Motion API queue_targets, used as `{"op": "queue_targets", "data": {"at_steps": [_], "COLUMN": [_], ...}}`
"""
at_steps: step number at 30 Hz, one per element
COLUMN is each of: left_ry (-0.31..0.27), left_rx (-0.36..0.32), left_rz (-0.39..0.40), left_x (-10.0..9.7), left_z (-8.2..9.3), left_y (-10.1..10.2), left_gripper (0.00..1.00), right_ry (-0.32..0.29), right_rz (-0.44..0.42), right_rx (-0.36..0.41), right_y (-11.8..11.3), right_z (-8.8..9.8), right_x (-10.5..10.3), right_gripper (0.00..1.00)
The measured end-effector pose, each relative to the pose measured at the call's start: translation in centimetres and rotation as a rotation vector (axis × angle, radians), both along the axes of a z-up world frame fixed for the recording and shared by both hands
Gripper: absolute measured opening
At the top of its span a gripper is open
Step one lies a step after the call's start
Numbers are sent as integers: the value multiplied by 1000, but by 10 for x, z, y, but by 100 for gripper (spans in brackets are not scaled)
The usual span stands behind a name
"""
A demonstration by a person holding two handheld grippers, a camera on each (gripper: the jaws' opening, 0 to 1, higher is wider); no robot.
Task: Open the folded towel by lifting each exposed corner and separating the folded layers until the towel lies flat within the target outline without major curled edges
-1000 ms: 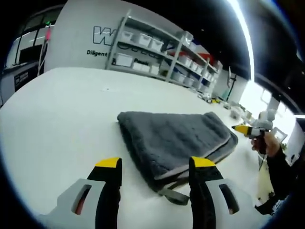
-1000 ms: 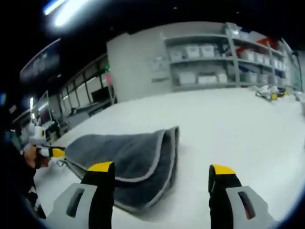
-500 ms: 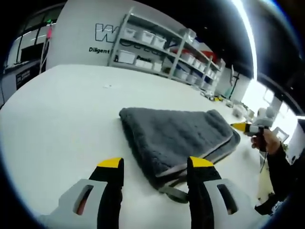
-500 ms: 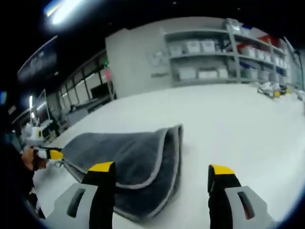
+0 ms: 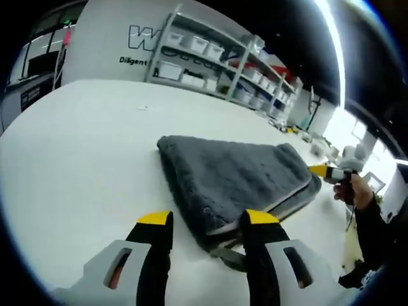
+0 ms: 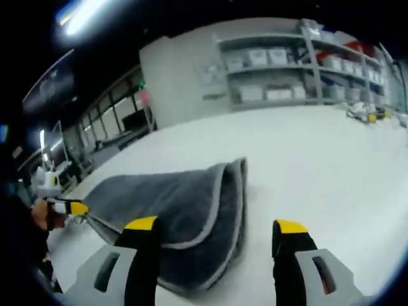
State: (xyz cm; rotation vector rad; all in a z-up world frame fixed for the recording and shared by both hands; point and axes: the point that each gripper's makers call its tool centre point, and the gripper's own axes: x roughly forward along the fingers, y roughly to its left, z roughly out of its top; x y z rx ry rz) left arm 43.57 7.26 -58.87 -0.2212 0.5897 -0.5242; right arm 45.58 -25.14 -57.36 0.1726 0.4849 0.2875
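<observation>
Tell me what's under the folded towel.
The grey towel lies folded on the white table, its lower layers showing at the open edge, with a loop tag sticking out near the left gripper. The table beneath the towel is covered, so any target outline can't be seen.

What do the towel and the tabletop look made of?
Towel: dark grey plush fabric, likely microfiber, judging by its fuzzy nap and lighter stitched edge band. Table: smooth white surface with a matte sheen, possibly laminate; the exact material is unclear.
</observation>
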Motion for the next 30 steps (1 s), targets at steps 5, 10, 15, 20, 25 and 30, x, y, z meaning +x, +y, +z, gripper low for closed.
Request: {"op": "queue_targets", "data": {"at_steps": [5,10,15,20,25,30], "left_ry": [1,-5,-9,-16,-26,-30], "left_rx": [1,15,19,34,45,44], "left_rz": [-7,-25,-33,-48,-59,-67], "left_x": [-1,-2,-3,-5,-5,-5], "left_z": [1,0,1,0,-1,-1], "left_y": [-2,-5,-7,-9,-10,-12], "left_gripper": [35,32,30,28,26,22], "right_ry": [7,10,28,42,74,79], "right_rz": [3,-2,-4,-2,9,12], "right_rx": [7,6,1,-1,-15,-10], "right_y": [3,2,2,4,9,11], "right_z": [-2,-3,-7,-12,-21,-22], "right_x": [0,1,-3,-4,-5,-6], "right_gripper": [64,59,51,49,37,30]}}
